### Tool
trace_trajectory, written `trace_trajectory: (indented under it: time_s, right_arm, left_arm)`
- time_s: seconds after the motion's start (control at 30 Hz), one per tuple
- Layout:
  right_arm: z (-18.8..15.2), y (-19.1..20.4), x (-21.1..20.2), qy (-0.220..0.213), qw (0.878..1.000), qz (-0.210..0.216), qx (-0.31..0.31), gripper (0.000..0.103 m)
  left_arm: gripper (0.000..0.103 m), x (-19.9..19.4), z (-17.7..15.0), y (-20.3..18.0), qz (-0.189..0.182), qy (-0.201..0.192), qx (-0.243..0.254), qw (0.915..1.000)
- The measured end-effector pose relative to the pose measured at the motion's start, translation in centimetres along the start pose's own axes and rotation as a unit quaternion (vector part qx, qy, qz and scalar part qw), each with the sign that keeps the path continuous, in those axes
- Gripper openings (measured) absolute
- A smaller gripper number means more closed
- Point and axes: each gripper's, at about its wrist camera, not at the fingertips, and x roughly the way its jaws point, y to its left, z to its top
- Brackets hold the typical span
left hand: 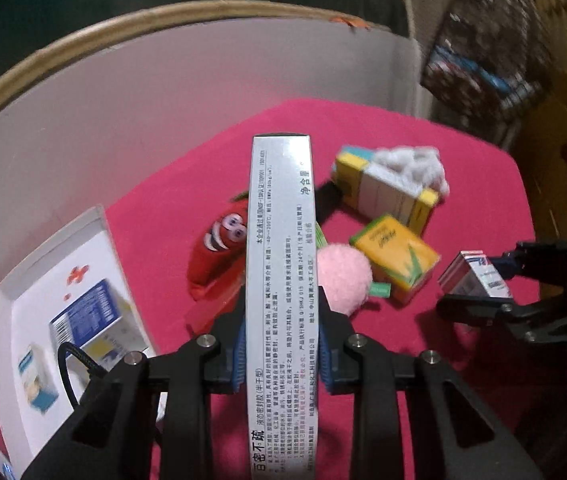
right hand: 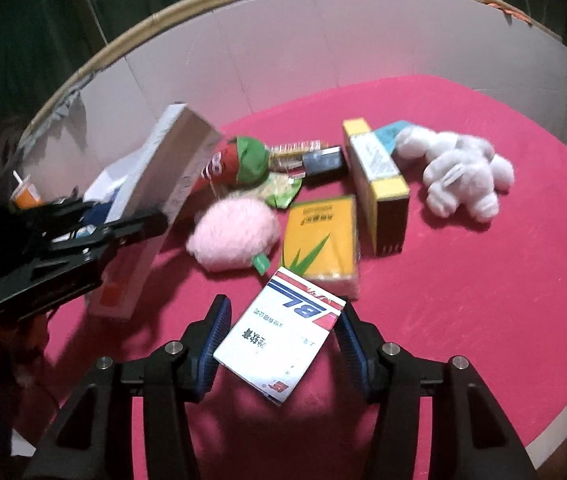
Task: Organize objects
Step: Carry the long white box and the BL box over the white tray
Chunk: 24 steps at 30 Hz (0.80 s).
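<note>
Silver-grey, the long printed cardboard carton [left hand: 281, 280] sits clamped in the left gripper [left hand: 282, 344] while the right gripper [right hand: 279, 344] pinches a white, red-and-blue striped small box [right hand: 283, 332] by its corners, which may twist free, above the white first-aid tray [left hand: 63, 264] at eight o'clock holding medicine boxes [left hand: 91, 320].

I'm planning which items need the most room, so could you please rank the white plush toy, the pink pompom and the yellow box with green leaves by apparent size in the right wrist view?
1. white plush toy and pink pompom: look alike, unranked.
2. yellow box: seems slightly smaller, though it is nearer, so unsure.
</note>
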Motion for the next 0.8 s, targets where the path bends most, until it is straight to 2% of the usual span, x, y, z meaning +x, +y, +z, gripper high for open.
trace_trajectory:
  time_s: [0.1,0.17,0.47,0.8]
  right_arm:
    - [0.2,0.2,-1.0,-0.016,1.0,-0.003,0.005,0.056]
    - [0.3,0.3,-1.5,-0.026,1.0,-0.007,0.001,0.056]
    - [2.5,3.8,-2.1,-0.051,0.998,0.01,-0.034,0.056]
    - [4.6,8.1,-2.6,-0.073,0.994,0.028,-0.077,0.056]
  left_arm:
    - [0.027,-2.0,-0.3,0.3,0.049,-0.019,-0.017,0.9984]
    - [0.027,-2.9,-0.6,1.0,0.067,-0.023,-0.039,0.9967]
    - [0.027,-5.0,-1.6,5.0,0.13,-0.032,-0.111,0.9848]
    - [0.027,-7.1,-2.6,7.5,0.187,-0.049,-0.148,0.9699]
